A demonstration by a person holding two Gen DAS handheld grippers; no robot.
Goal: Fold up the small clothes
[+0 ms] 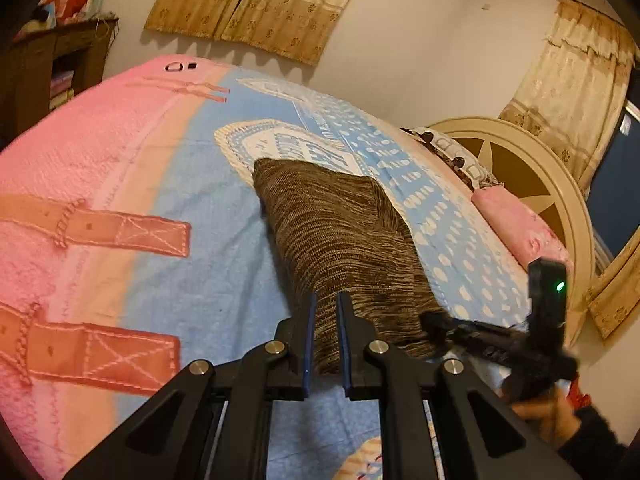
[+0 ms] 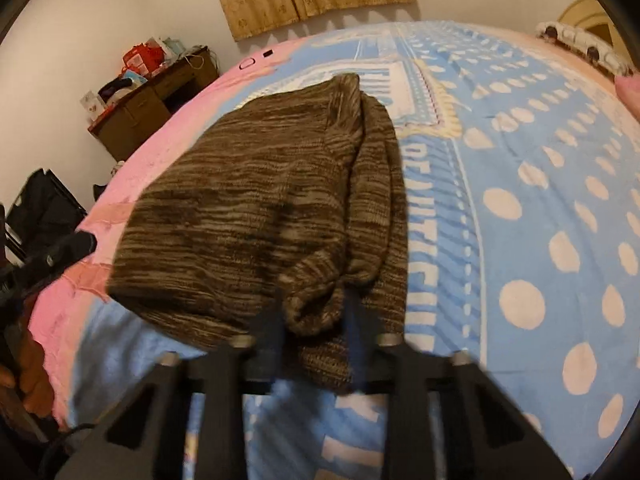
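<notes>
A brown striped knit sweater lies partly folded on the pink and blue blanket of a bed. My left gripper is shut on the sweater's near edge, with knit fabric filling the narrow gap between its blue pads. In the same view my right gripper reaches in from the right, held by a hand, its tip at the sweater's right near corner. In the right wrist view the sweater has a sleeve folded along its right side. The blurred right gripper is shut on the bunched cuff.
A round cream headboard and a pink pillow stand at the bed's right end. A wooden desk piled with clutter sits beyond the far side. A small device lies on the bed's far edge. Curtains hang behind.
</notes>
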